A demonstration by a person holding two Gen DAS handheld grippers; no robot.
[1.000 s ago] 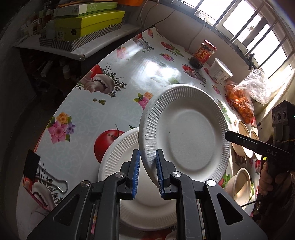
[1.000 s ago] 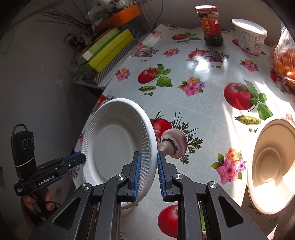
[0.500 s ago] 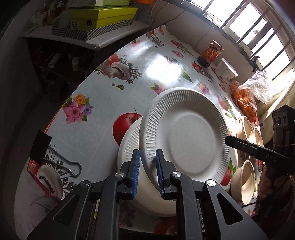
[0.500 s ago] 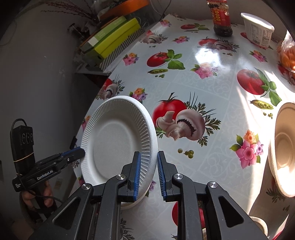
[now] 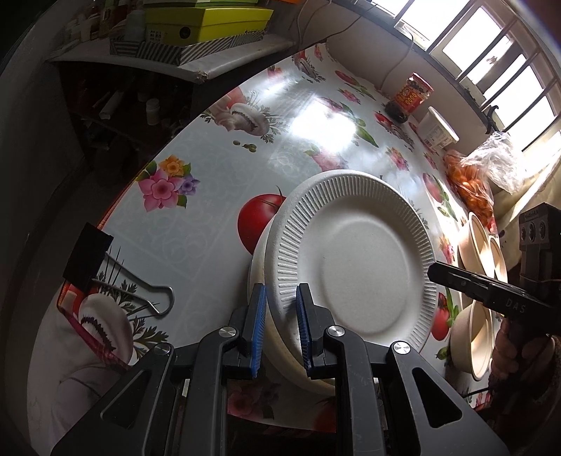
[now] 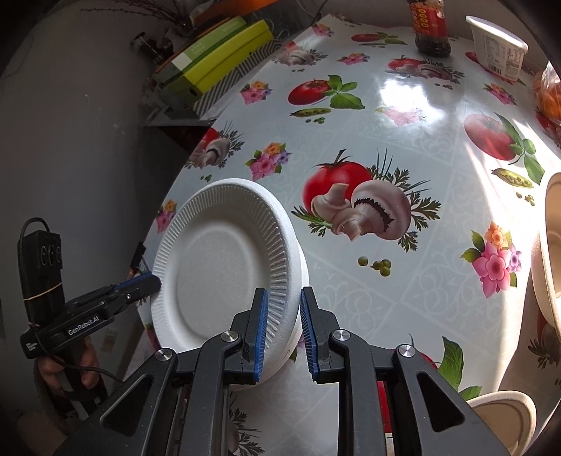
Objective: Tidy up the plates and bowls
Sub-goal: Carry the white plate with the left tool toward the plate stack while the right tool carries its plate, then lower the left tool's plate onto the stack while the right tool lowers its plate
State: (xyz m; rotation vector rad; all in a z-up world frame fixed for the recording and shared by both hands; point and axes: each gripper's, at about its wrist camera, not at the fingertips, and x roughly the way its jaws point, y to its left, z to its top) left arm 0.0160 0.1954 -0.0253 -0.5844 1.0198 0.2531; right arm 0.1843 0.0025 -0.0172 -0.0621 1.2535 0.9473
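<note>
A white ribbed paper plate lies on top of another white plate at the near edge of the table. Both grippers hold it by opposite rims. My left gripper is shut on its near rim in the left wrist view. My right gripper is shut on the plate in the right wrist view. Each gripper shows in the other's view, the right one and the left one. Tan bowls stand at the right, and one also shows in the right wrist view.
A binder clip lies at the left near the table edge. A sauce jar, a white tub and a bag of oranges stand at the far side. Green boxes sit on a side shelf.
The held plate has come down from above the lower plate onto it, now nearly flat. Both grippers moved with it, towards the near table edge.
</note>
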